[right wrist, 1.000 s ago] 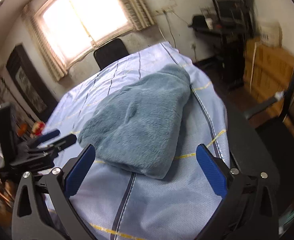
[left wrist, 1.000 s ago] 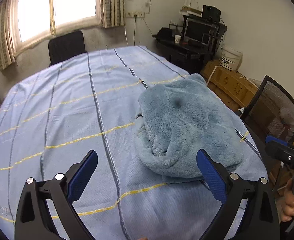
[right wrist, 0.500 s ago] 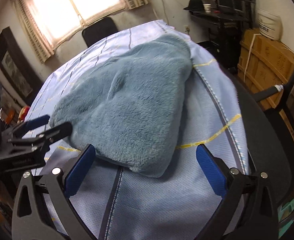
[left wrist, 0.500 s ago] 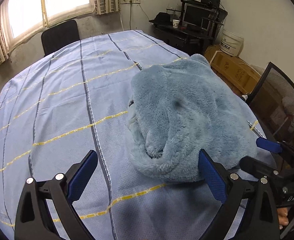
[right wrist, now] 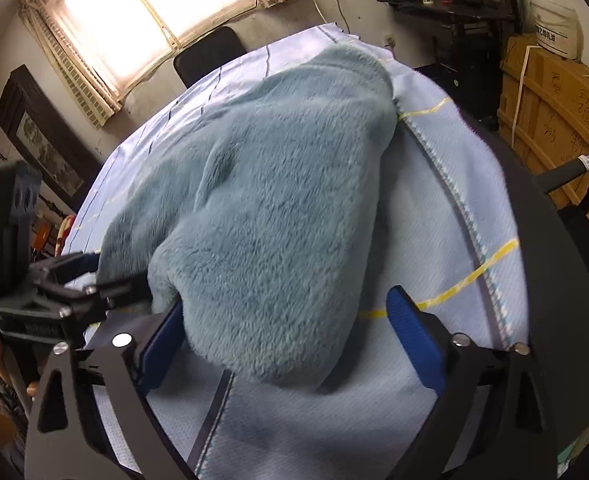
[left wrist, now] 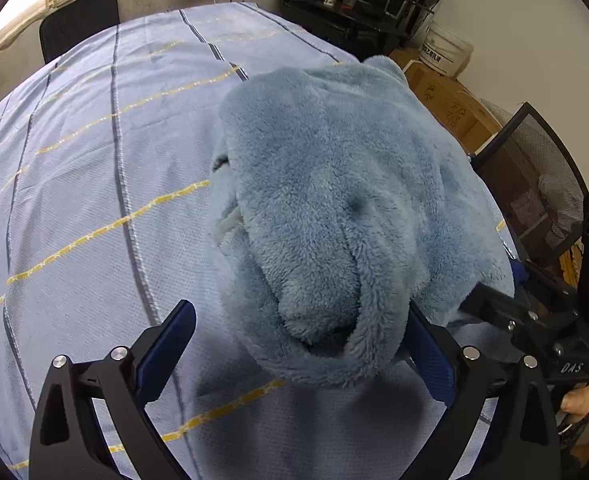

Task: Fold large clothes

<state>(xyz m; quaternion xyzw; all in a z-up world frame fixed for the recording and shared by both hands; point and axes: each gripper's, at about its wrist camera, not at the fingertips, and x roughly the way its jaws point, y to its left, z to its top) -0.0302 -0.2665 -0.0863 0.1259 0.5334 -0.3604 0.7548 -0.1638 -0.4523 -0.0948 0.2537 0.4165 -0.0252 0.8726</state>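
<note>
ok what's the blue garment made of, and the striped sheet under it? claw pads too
Blue garment: looks like plush fleece, deep matte pile that hides its seams; probably synthetic. Striped sheet: thin woven or knit cloth with a fine dotted texture, matte, lying flat with yellow and grey lines. Left claw pads: smooth blue, slightly glossy, rubber or plastic; can't tell which.

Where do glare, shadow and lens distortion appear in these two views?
Right wrist view: the window is blown out white; straight lines bend strongly. Left wrist view: the fleece garment casts a dark shadow on the striped sheet near the left tongs; edges curve and corners go black.
</note>
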